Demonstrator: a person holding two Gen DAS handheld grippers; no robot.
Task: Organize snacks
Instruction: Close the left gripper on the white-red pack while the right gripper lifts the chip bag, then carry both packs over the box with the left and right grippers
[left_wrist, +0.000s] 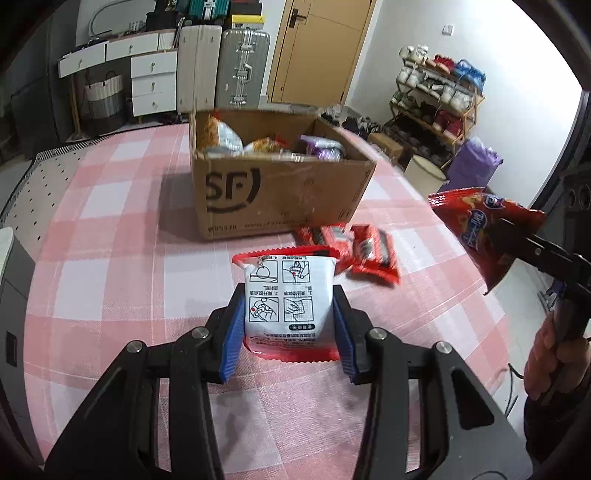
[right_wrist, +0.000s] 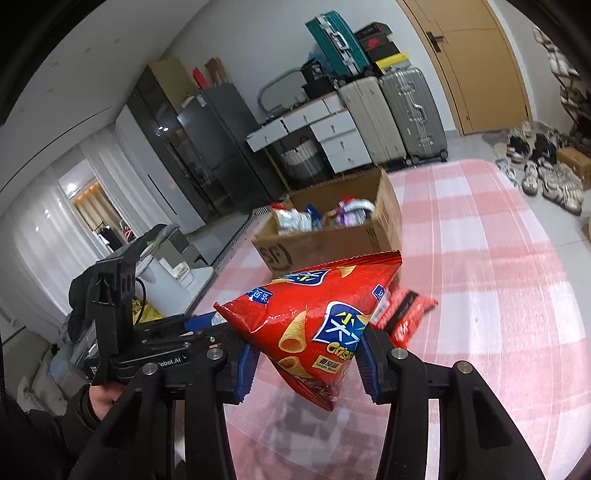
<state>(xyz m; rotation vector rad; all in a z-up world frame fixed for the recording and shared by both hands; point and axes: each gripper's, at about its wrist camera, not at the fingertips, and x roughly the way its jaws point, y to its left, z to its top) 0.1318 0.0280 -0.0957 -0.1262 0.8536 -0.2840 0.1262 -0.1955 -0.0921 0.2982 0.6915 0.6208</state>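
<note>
I hold two tongs, each clamped on one snack. My left gripper (left_wrist: 289, 317) pinches a white packet (left_wrist: 289, 295) with a red crimped edge between its ribbed blue pads (left_wrist: 233, 336); the packet lies flat, long axis running away from me toward the box, printed instructions facing up, just above the checked cloth. My right gripper (right_wrist: 306, 363) squeezes a glossy red chip bag (right_wrist: 314, 325), puffed and wedge-shaped, one corner hanging down, held above the pink-and-white tablecloth (right_wrist: 498, 295). One open cardboard box (left_wrist: 280, 192) stands ahead, holding several crinkly bags. Two red flat packets (left_wrist: 354, 247) lie beside it, overlapping.
</note>
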